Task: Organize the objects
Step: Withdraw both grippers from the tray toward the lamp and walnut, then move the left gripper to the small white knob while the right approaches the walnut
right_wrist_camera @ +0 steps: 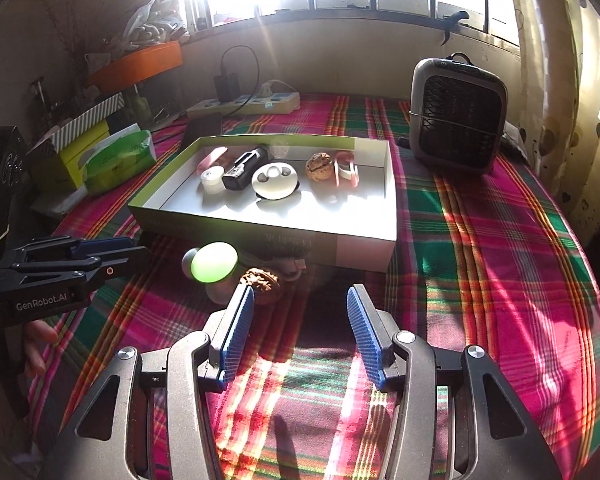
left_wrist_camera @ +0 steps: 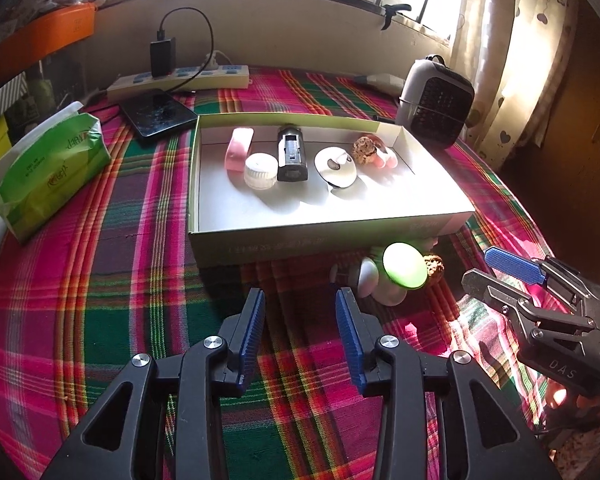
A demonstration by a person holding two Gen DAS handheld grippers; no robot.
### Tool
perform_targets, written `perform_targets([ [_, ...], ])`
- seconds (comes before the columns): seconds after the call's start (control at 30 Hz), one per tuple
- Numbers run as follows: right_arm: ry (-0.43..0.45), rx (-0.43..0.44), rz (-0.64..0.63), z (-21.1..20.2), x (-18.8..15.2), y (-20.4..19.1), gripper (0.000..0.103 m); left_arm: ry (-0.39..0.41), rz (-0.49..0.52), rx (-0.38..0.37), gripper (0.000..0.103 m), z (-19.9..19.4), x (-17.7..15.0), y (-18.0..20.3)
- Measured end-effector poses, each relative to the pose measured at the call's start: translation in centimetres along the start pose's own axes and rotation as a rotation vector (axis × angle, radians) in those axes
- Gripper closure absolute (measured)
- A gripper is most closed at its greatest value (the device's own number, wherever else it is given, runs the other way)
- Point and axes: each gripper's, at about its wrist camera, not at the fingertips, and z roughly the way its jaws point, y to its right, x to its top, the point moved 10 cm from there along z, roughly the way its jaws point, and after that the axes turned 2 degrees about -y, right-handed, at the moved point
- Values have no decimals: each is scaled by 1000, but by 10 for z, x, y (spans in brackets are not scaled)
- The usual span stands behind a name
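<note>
step: mid-sort. Several items already sit in the open box point(left_wrist_camera: 332, 228); a small cluster is left outside it, on the plaid cloth point(left_wrist_camera: 112, 304) just in front of the box's near wall.
in box: pink piece point(left_wrist_camera: 239, 148), white ridged cap point(left_wrist_camera: 261, 170), black device point(left_wrist_camera: 292, 154), white disc point(left_wrist_camera: 336, 168), a walnut point(left_wrist_camera: 365, 151), a pink-and-white piece at the right end point(left_wrist_camera: 386, 157). All in a row along the far half; the near half of the box floor is bare.
left outside: green-capped mushroom-shaped thing point(left_wrist_camera: 404, 272) lying tilted against white rounded pieces point(left_wrist_camera: 368, 276), second walnut point(right_wrist_camera: 261, 280) just beside it. Something small behind them under the box wall, can't tell what.
left hand-held gripper point(left_wrist_camera: 300, 312): jaws apart, nothing between them, pointing at cloth just left of the cluster.
right hand-held gripper point(right_wrist_camera: 300, 316): jaws apart and empty; in its own view the left pad point(right_wrist_camera: 238, 328) hides the walnut's near edge. Can't tell if it touches; looks apart.
next move (judgement): right one is best placed for the walnut. Shift left so the nut sits between the pads, lower, close, lift over the near wall, set it in the bare near half.
watch: walnut is round and hard and will likely roll if one pad nudges it first. The green thing touches its neighbours, so it may shift when they're pulled.
clutter: heater point(right_wrist_camera: 458, 116), tissue pack point(left_wrist_camera: 52, 176), power strip point(left_wrist_camera: 180, 78). All well clear.
</note>
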Motion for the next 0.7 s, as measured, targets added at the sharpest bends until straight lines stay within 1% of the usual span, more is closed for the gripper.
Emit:
perform_targets([
  [0.07, -7, 6, 10, 1, -3, 2, 53, -5, 9, -19, 68, 3, -1, 5],
  [0.33, -21, 12, 26, 4, -7, 7, 53, -22, 65, -48, 67, 15, 1, 21],
  [0.43, -25, 16, 31, 5, -9, 8, 53, -23, 91, -37, 67, 19, 2, 24],
  [0.53, -32, 19, 34, 6, -10, 8, 53, -11, 97, -32, 67, 21, 7, 25],
  [0.7, -39, 21, 32, 8, -10, 8, 53, -24, 134, -11, 67, 28, 10, 28],
])
